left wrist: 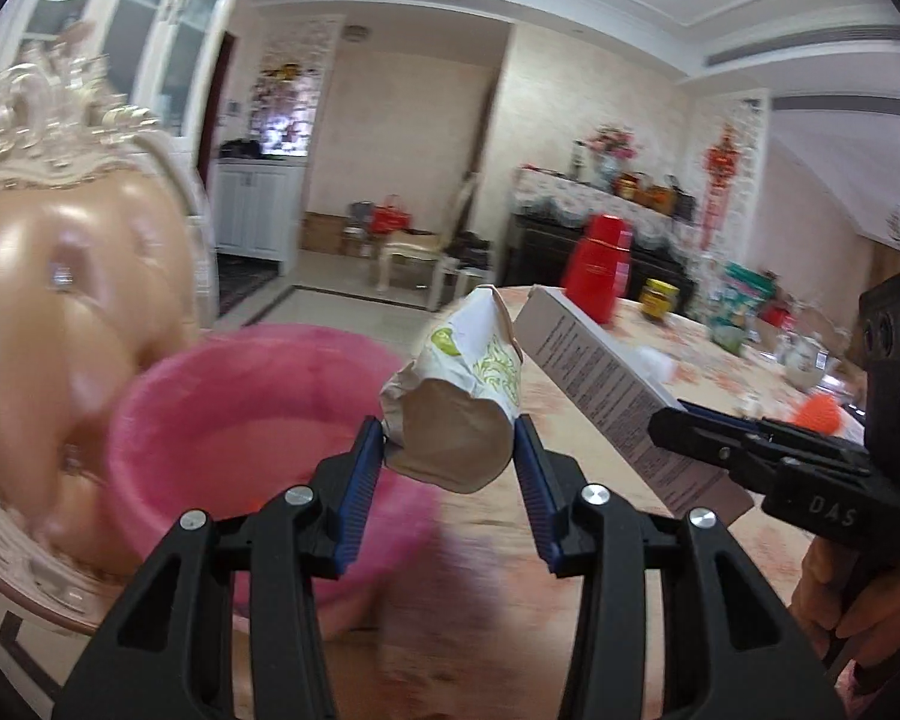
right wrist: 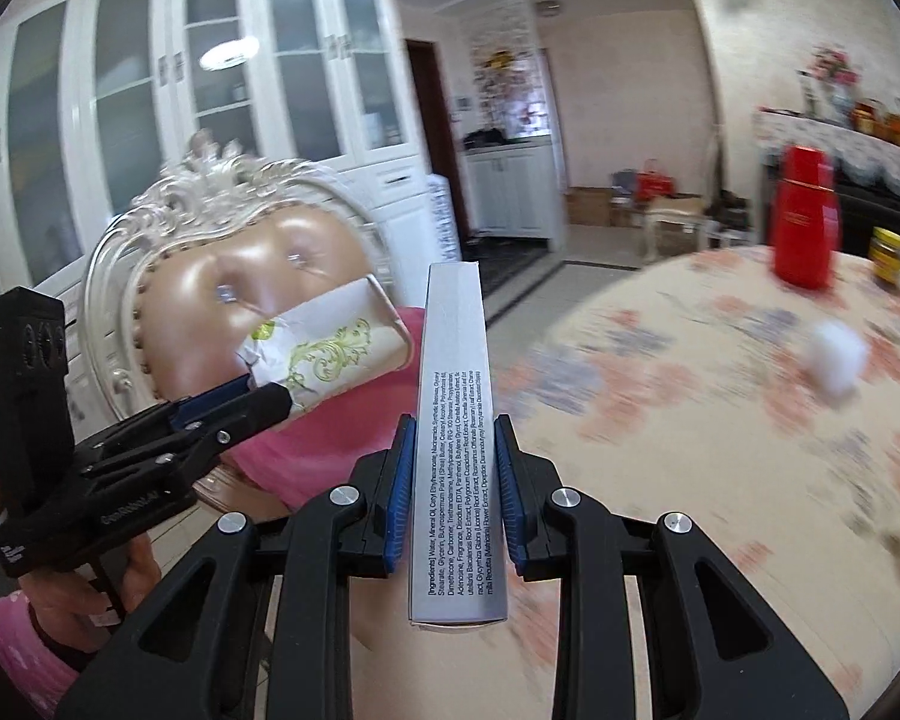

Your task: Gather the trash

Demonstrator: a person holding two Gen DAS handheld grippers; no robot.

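In the left wrist view, our left gripper (left wrist: 450, 438) is clamped on a crushed paper cup (left wrist: 459, 396), its blue pads (left wrist: 363, 480) pressing the cup's two sides. The cup is white with green scrollwork and shows its brown inside toward the camera. It hangs above the near edge of the table (left wrist: 600, 432), which wears a floral cloth. Just left of the cup, lower down, sits a pink basin (left wrist: 222, 420), blurred, resting on a chair (left wrist: 60, 312) with a carved pale frame and tan padded back. To the right, our right gripper (left wrist: 675, 420) holds a long grey box (left wrist: 606, 384) slantwise, near the cup but apart from it; a hand (left wrist: 828, 588) grips its handle. Farther back on the table stand a red flask (left wrist: 600, 267) and a yellow-lidded jar (left wrist: 660, 297).

In the right wrist view, the right gripper (right wrist: 455, 468) grasps the box (right wrist: 455, 432) between its pads (right wrist: 399, 486), the box upright along the fingers with fine print running down its face. To the left, the left gripper (right wrist: 258, 399) carries the cup (right wrist: 330, 354) in front of the chair (right wrist: 222, 222), above the basin (right wrist: 318, 456). A hand (right wrist: 102, 588) with a pink sleeve (right wrist: 12, 636) holds it. The table (right wrist: 720, 432) fills the right side, much blurred, with a white lump (right wrist: 837, 354) we cannot identify, the flask (right wrist: 807, 222) and the jar (right wrist: 888, 252).
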